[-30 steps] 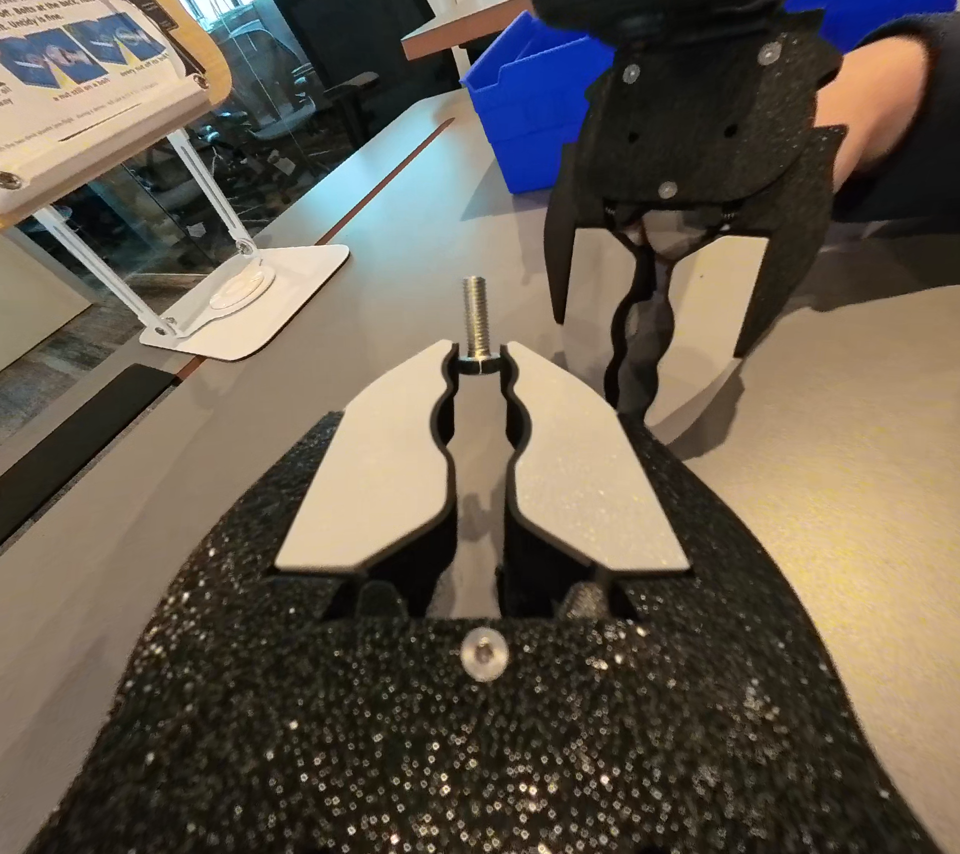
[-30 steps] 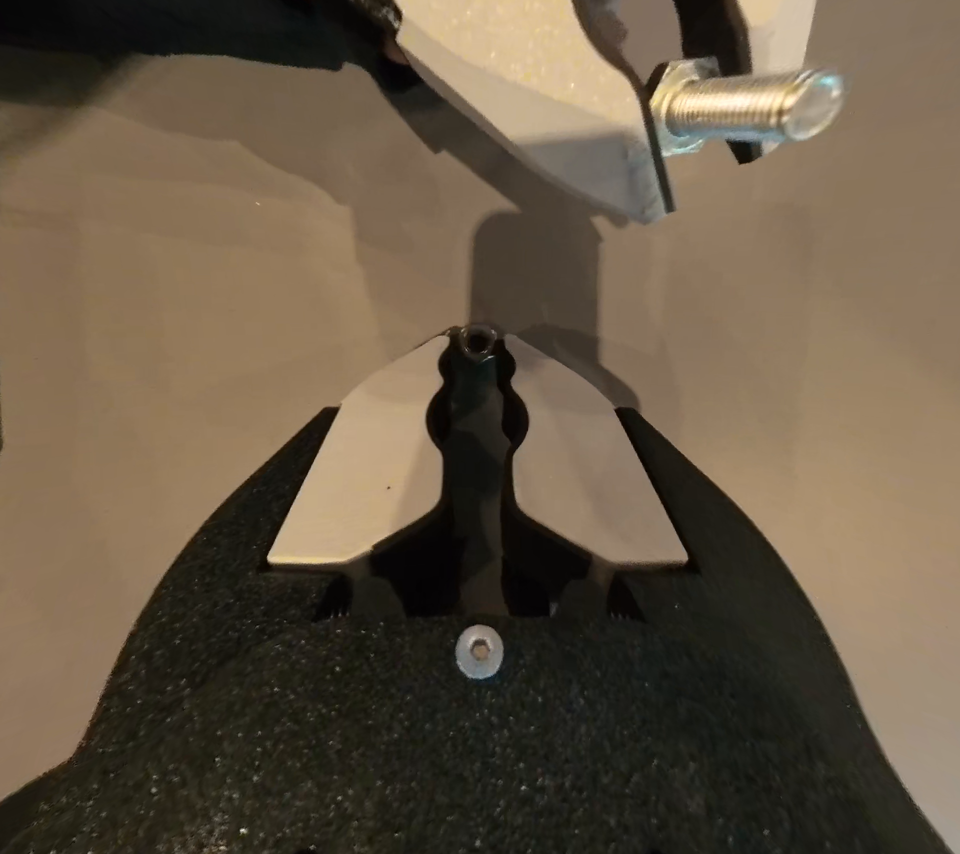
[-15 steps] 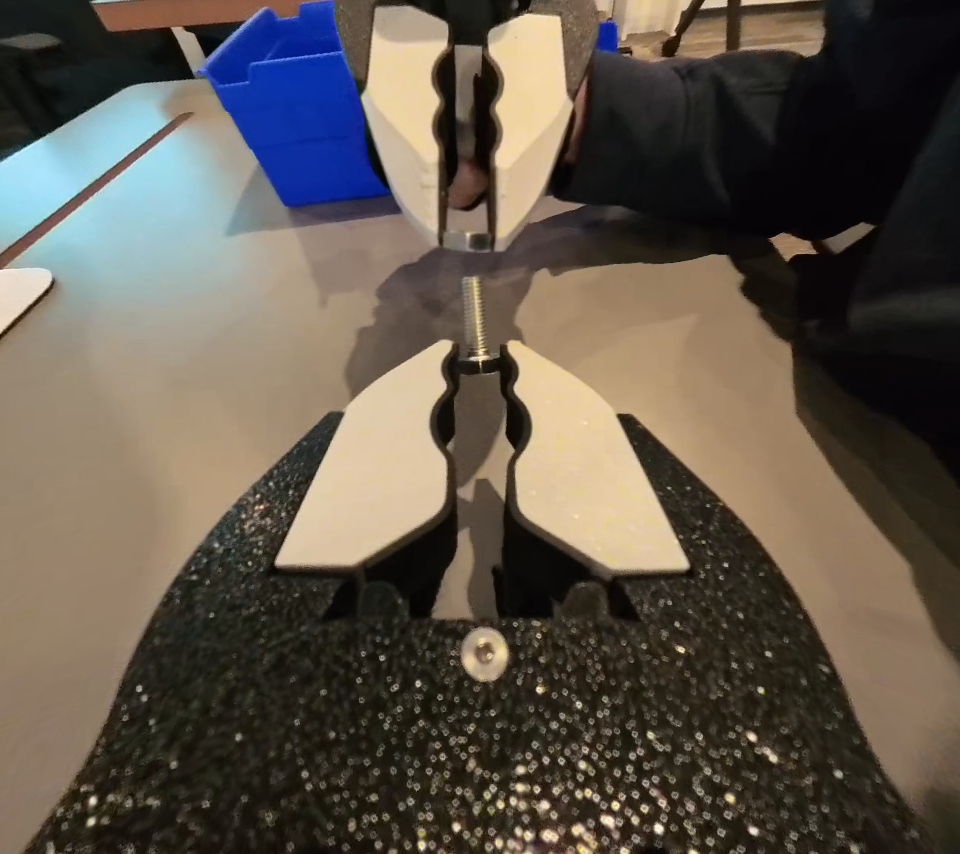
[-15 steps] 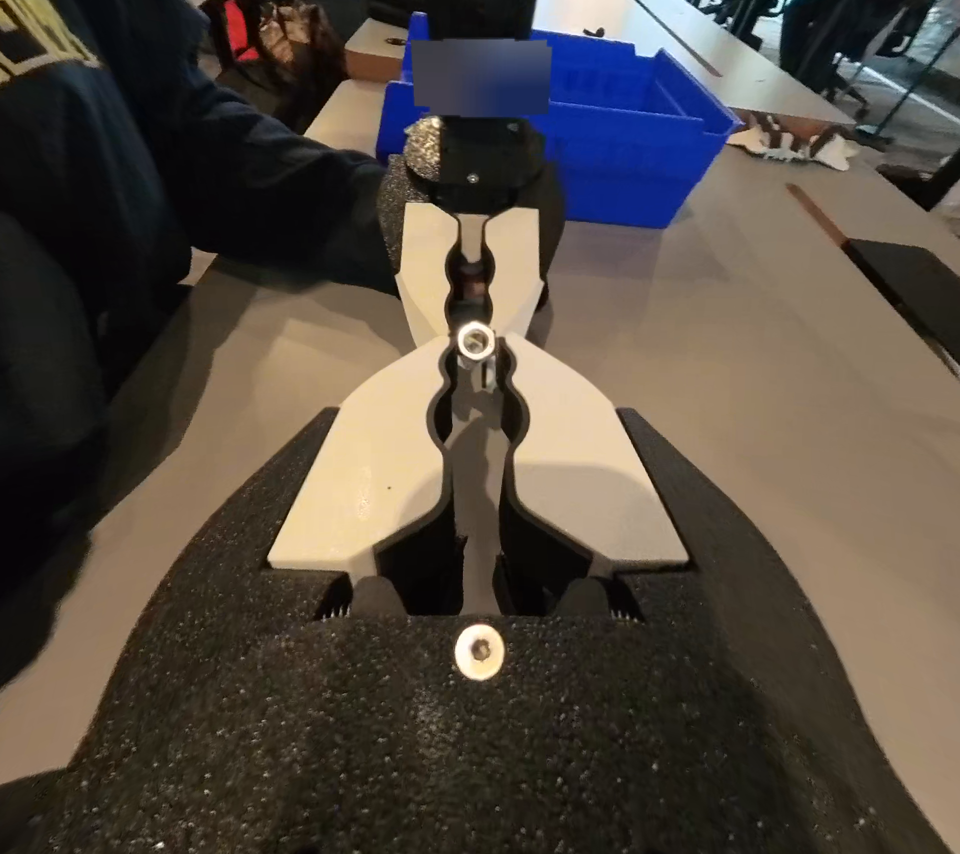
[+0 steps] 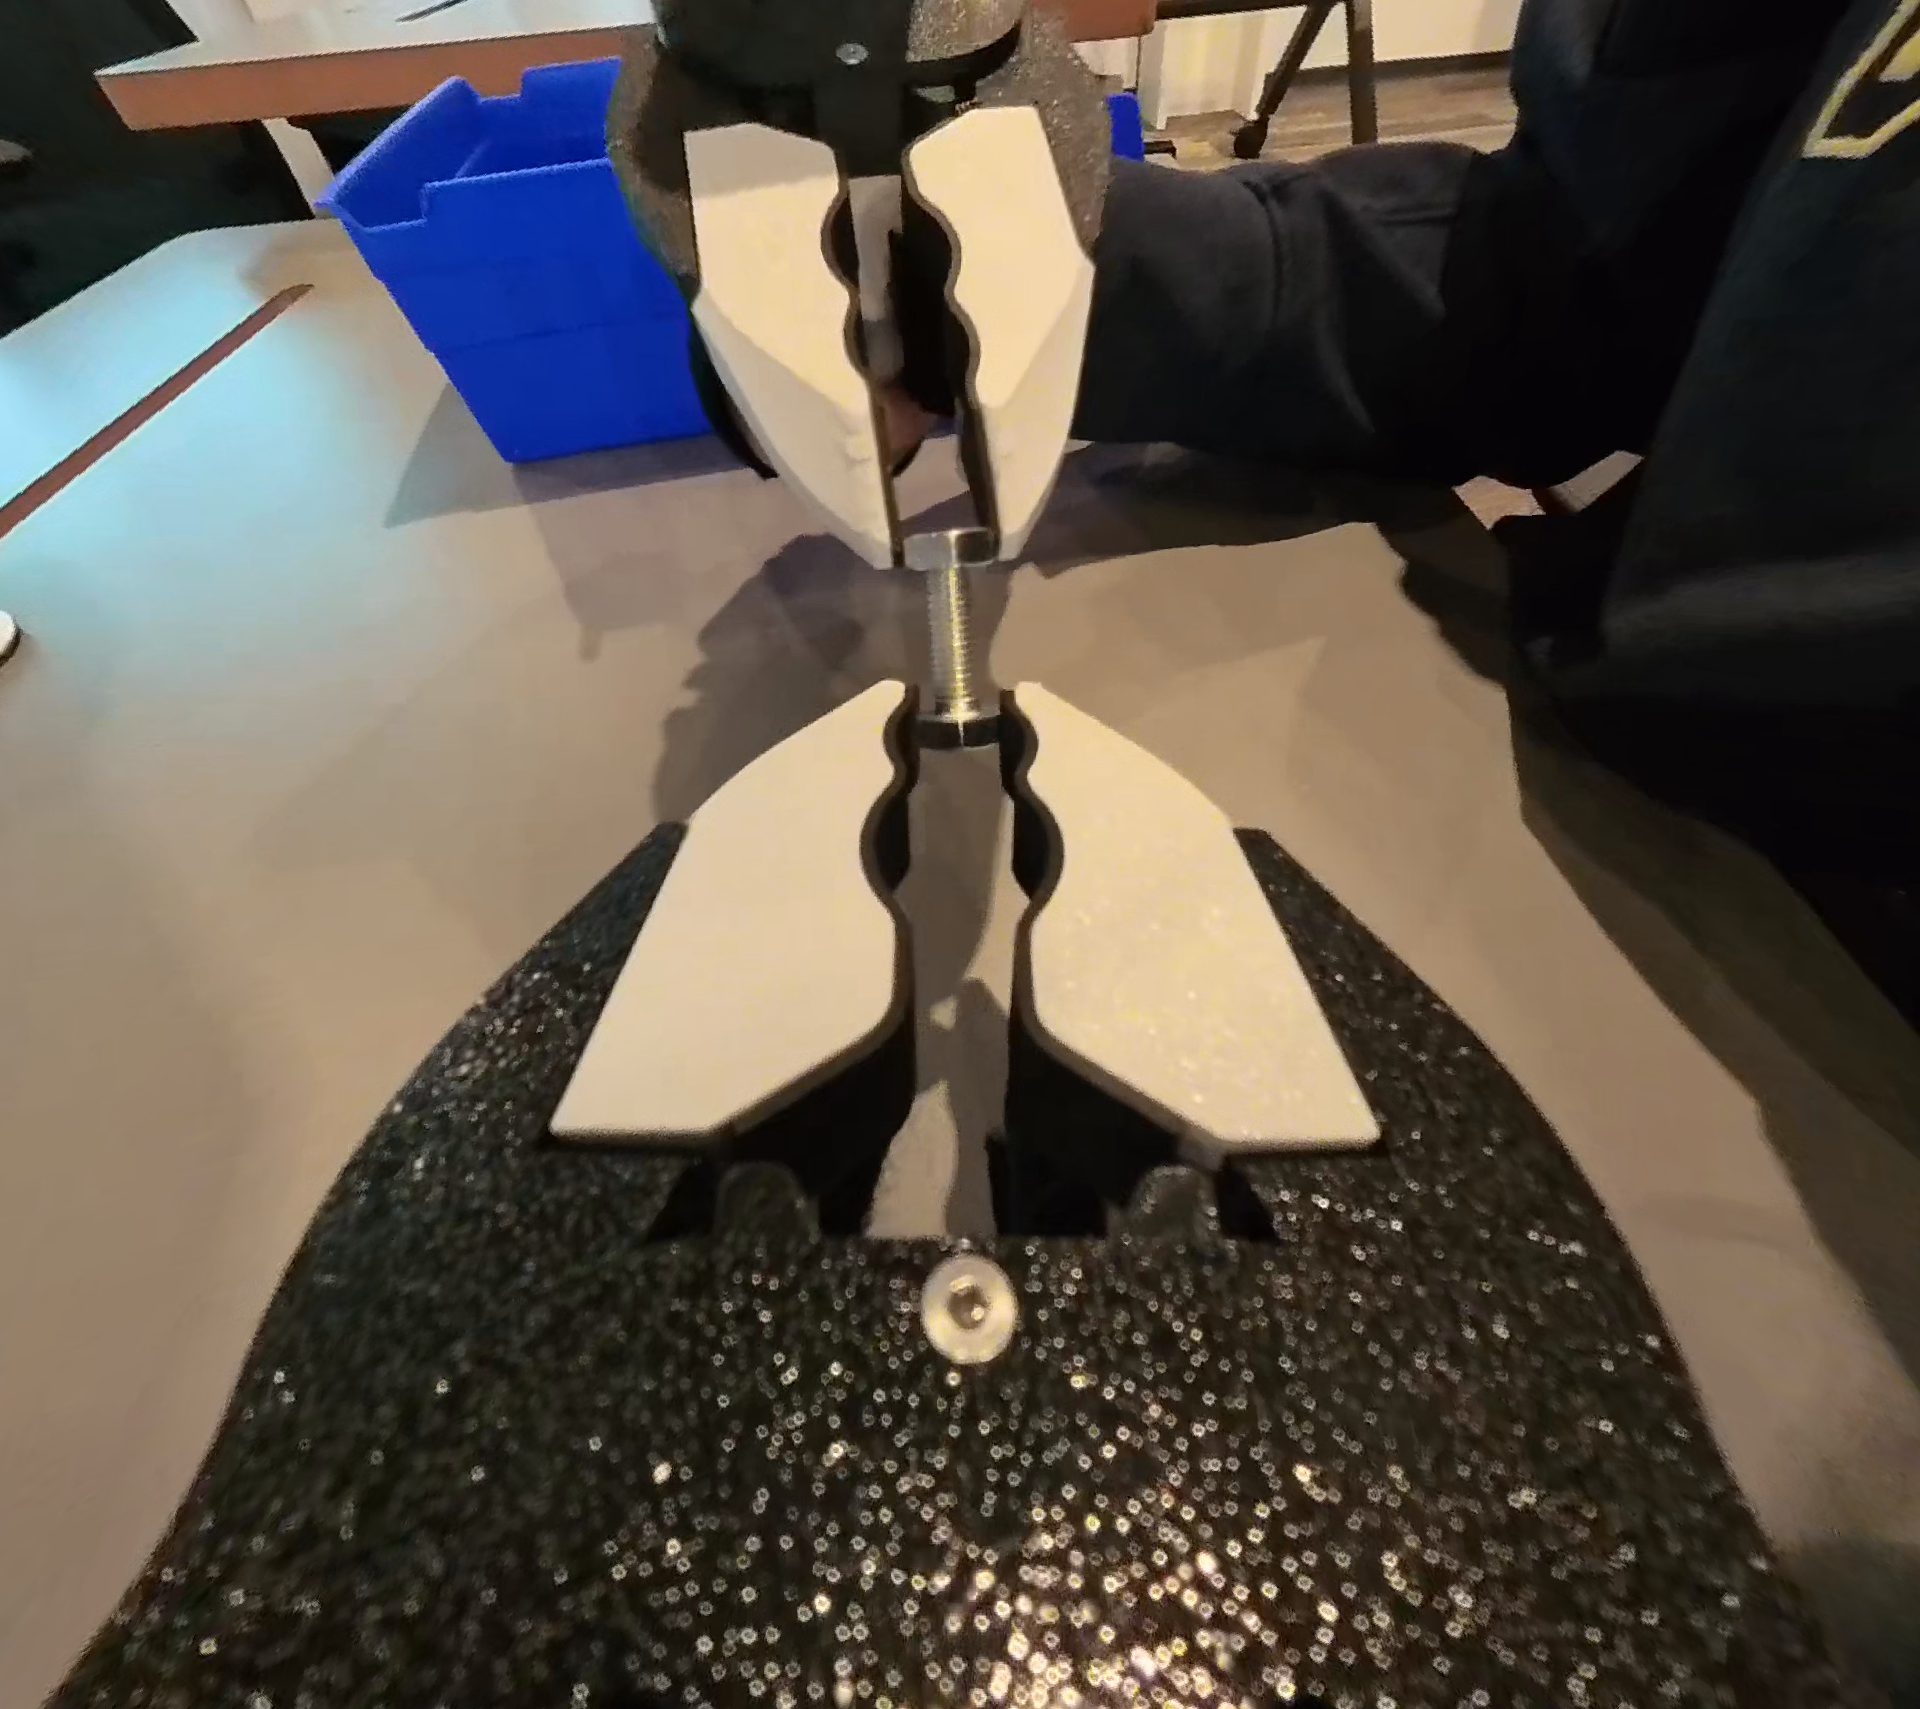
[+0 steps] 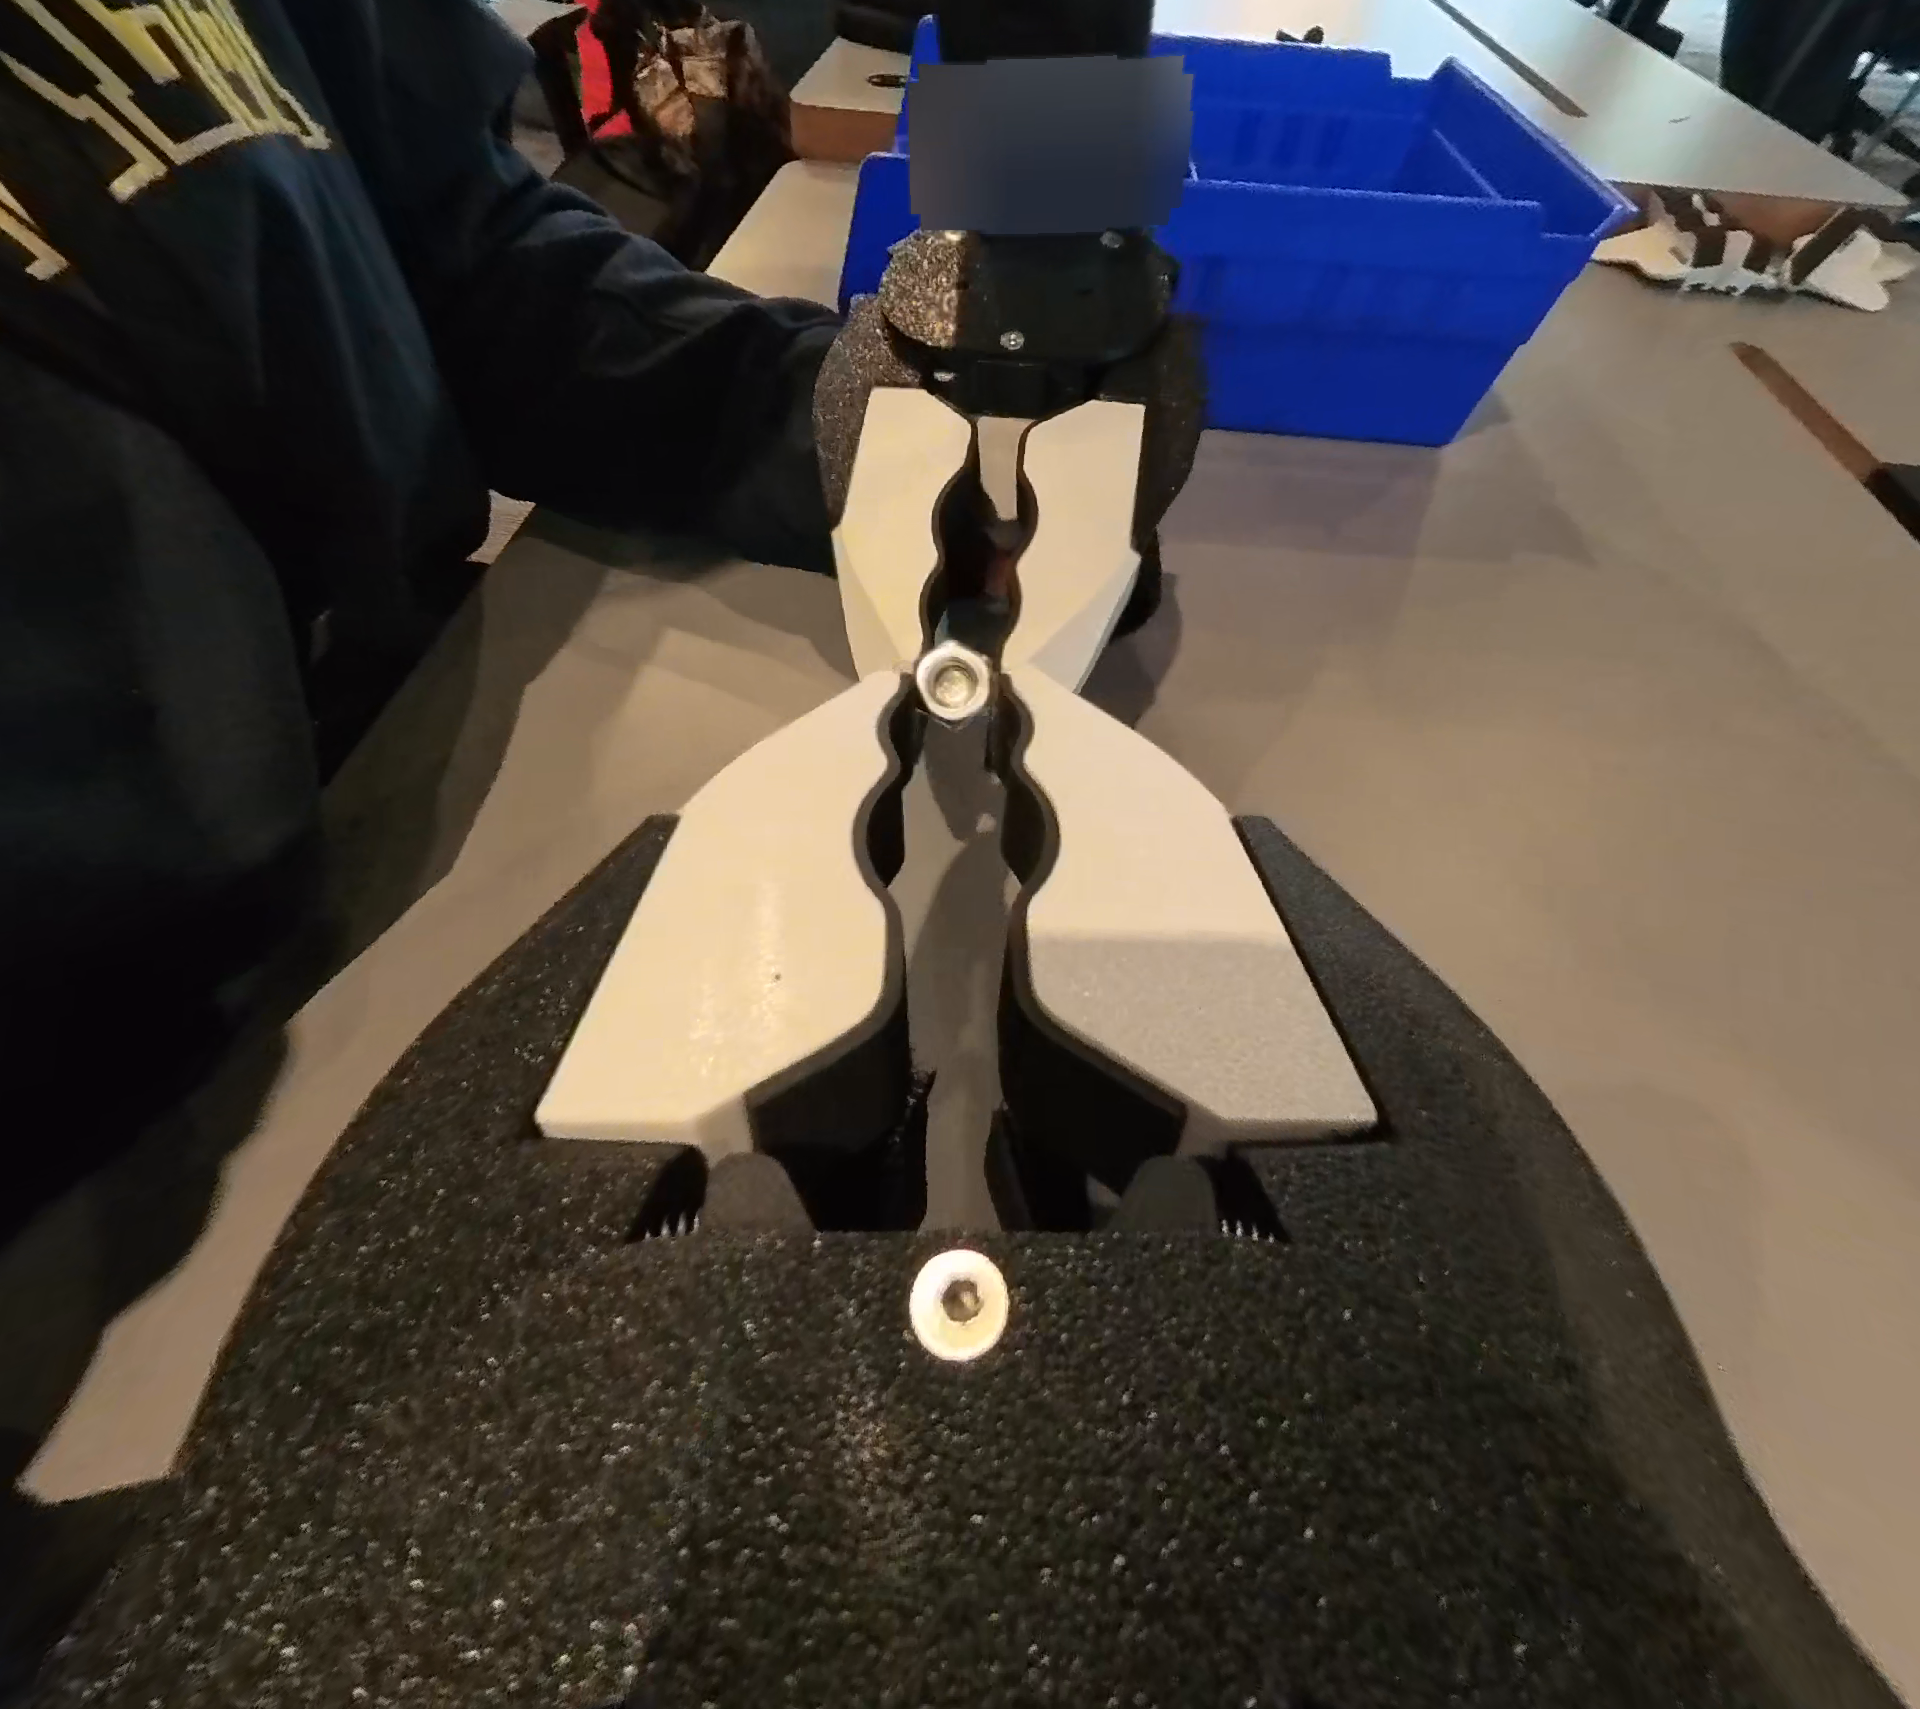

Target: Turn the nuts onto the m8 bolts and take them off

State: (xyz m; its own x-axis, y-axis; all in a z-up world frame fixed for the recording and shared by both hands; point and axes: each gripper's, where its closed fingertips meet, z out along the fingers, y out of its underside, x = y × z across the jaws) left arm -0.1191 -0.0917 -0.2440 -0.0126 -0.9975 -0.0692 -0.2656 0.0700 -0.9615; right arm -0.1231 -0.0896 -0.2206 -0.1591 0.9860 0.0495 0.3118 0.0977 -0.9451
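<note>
In the left wrist view my left gripper (image 5: 956, 716) is shut on the hex head of a silver bolt (image 5: 953, 631), whose threaded shaft points away from me. My right gripper (image 5: 948, 539) faces it from the far side and is shut on a silver nut (image 5: 951, 550), which sits at the bolt's threaded tip. In the right wrist view my right gripper (image 6: 954, 703) pinches the nut (image 6: 954, 685) by its flats, and the bolt's end shows through the nut's hole. The left gripper's white fingers (image 6: 1081, 537) stand just behind it. Both are held above the grey table (image 5: 260, 672).
A blue plastic bin (image 5: 540, 288) stands on the table behind the right gripper, and it also shows in the right wrist view (image 6: 1351, 246). A person's dark sleeve (image 5: 1351, 309) reaches in from the right. More tables and chairs stand in the background. The grippers are tip to tip, or close to it.
The two grippers have swung round to face each other. The right gripper has brought the nut along the bolt's line until it meets the threaded tip. Both grasps have stayed shut.
</note>
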